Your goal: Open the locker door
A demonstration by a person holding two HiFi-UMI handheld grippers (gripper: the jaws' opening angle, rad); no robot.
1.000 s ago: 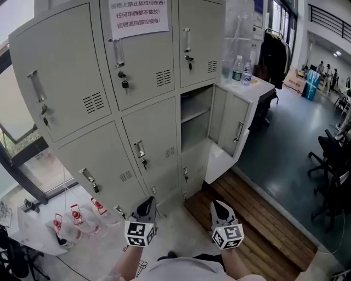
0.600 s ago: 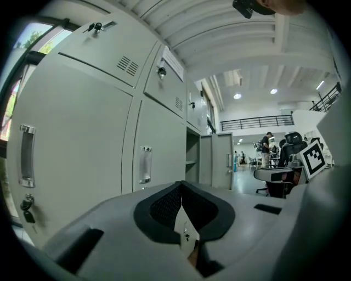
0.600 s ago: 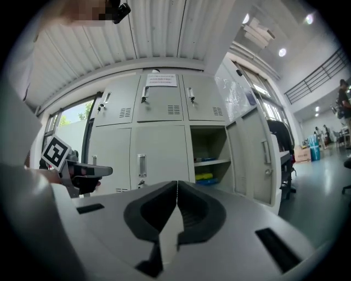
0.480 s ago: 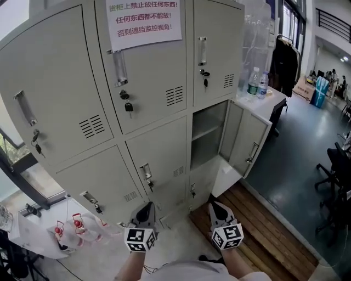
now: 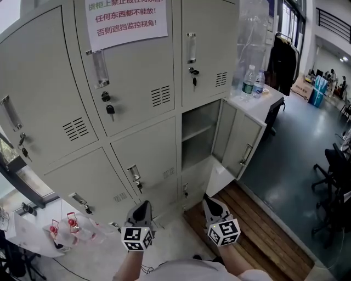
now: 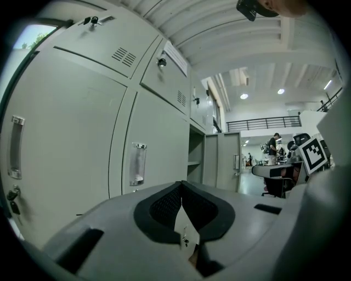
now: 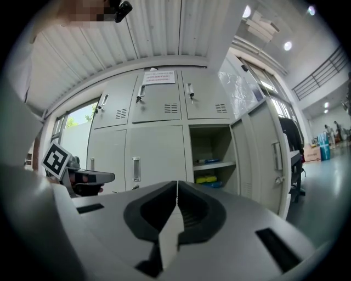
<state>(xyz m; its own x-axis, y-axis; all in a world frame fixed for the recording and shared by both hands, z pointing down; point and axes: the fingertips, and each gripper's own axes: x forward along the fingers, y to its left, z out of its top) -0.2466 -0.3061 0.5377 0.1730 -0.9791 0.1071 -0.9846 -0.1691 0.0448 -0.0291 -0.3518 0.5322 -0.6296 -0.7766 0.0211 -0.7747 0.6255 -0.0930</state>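
Note:
The grey locker bank (image 5: 142, 142) fills the head view. One middle-row locker door (image 5: 237, 141) stands swung open to the right, baring a compartment (image 5: 198, 134) with a shelf. In the right gripper view that compartment (image 7: 211, 159) holds yellow and blue items (image 7: 205, 179). My left gripper (image 5: 143, 205) and right gripper (image 5: 208, 200) hang low in front of the bottom row, apart from the lockers. Both are shut with nothing between the jaws, as the left gripper (image 6: 181, 186) and right gripper (image 7: 176, 186) show in their own views. A closed door with a handle (image 5: 133, 174) lies ahead of the left gripper.
A paper notice (image 5: 125, 16) hangs on an upper door, and keys dangle from several locks. Bottles (image 5: 249, 82) stand on a white cabinet to the right. Bagged water bottles (image 5: 66, 228) lie on the floor at left. A wooden platform (image 5: 258, 225) and office chairs (image 5: 334, 181) are at right.
The lockers have drawn nearer in the head view and now stand a little further left. Both grippers stayed shut and shifted slightly left and toward the bottom row.

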